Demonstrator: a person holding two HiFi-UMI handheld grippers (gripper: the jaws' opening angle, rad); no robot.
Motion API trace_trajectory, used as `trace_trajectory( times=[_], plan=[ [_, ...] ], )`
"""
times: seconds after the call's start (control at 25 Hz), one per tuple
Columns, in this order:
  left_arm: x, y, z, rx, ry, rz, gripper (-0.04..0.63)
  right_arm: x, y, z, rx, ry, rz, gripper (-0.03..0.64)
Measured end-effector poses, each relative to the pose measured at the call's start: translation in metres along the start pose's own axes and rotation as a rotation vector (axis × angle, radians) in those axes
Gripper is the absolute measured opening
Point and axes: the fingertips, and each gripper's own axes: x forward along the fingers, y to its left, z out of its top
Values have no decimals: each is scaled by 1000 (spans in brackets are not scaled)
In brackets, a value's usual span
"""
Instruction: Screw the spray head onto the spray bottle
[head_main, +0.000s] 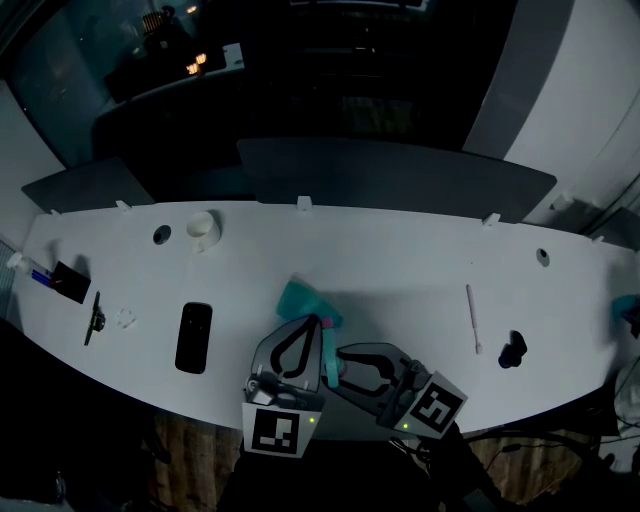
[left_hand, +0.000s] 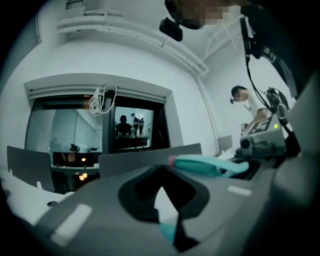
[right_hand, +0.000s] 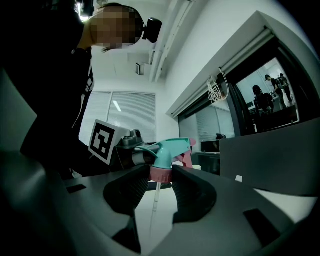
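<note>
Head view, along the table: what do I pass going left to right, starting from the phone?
phone → teal bottle → white stick → small black object

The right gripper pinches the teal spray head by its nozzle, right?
No: the right gripper pinches the spray head by its pink collar, as the right gripper view shows.

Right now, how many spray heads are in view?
1. The spray head, teal with a pink collar, is clamped in the right gripper, above the table's near edge. A teal thing at the table's far right is cut off; I cannot tell what it is.
</note>
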Motion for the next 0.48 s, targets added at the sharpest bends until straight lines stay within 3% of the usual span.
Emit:
trace_trajectory(
  times=[0.48],
  plan=[
    [-3,-11,3,36,-7,-68,3,7,-1,-2,-30,17,6,149]
  ],
)
